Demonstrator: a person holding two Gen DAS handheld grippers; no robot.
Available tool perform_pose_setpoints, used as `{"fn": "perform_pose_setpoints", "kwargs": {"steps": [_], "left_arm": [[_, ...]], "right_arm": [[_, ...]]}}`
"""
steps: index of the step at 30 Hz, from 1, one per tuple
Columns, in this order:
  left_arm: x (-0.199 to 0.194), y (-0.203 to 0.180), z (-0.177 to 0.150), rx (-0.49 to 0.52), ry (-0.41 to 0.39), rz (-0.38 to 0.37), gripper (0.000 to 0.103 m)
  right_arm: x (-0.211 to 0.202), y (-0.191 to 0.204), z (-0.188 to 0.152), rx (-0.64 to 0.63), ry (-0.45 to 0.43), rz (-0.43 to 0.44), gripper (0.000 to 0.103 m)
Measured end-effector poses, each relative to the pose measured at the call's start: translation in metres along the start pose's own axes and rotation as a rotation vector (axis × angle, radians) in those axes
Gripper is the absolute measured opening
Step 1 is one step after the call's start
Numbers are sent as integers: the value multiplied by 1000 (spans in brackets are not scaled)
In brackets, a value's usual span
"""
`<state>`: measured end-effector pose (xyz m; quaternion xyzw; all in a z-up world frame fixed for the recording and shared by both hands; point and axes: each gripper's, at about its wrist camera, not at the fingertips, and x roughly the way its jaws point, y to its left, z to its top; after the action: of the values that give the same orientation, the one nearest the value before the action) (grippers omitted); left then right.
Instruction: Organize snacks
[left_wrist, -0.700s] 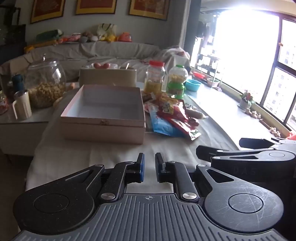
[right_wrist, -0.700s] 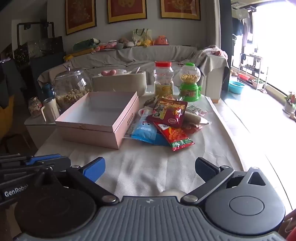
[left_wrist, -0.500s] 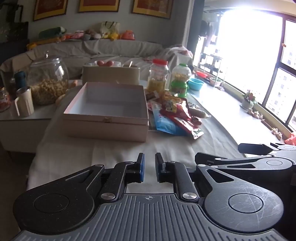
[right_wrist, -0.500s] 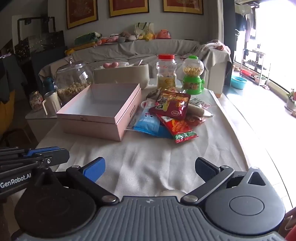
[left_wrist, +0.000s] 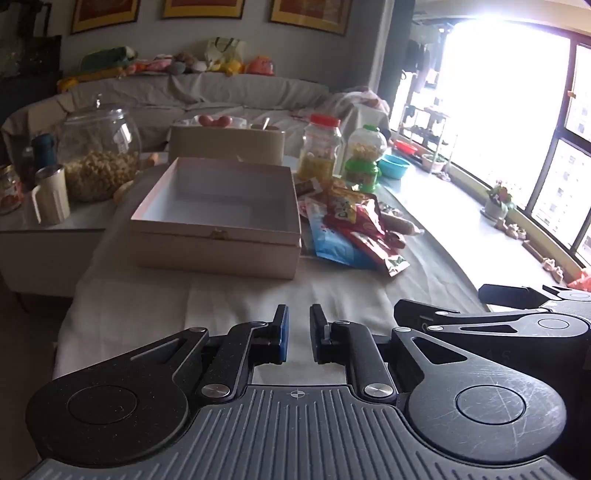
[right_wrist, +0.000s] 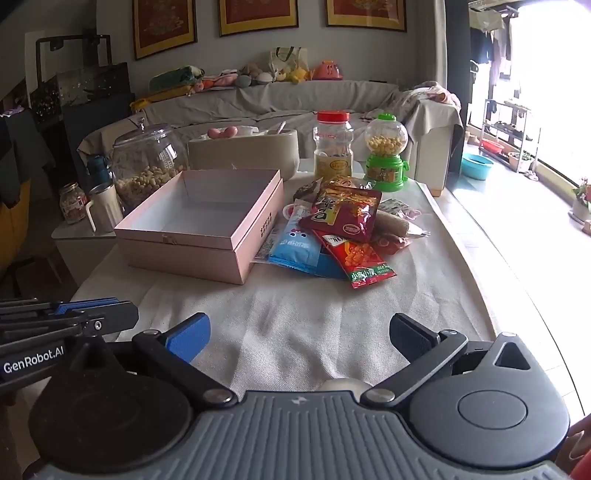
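1. The left gripper (left_wrist: 296, 328) has its jaws almost together, nothing between them.
2. The right gripper (right_wrist: 298, 332) has its jaws wide apart, holding nothing.
3. The pile of colourful snack packets (right_wrist: 340, 232) lies on the cloth-covered tabletop (right_wrist: 295, 317), just beside the open pink cardboard box (right_wrist: 207, 225).
4. Only the right view shows the printed characters on the box side.

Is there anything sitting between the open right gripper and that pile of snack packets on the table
Nothing visible does. Only bare white tablecloth lies between the right gripper and the snack packets. The pink box sits left of that path.
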<state>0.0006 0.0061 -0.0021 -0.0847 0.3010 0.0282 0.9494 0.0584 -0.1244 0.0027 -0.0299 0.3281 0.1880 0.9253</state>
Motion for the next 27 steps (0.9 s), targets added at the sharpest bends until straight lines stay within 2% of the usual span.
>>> {"fn": "perform_pose_setpoints", "kwargs": {"steps": [27], "left_arm": [[-19,-9,2,39,-78,-35,15]], "right_arm": [[-23,0,2,16,-74,2,103]]}}
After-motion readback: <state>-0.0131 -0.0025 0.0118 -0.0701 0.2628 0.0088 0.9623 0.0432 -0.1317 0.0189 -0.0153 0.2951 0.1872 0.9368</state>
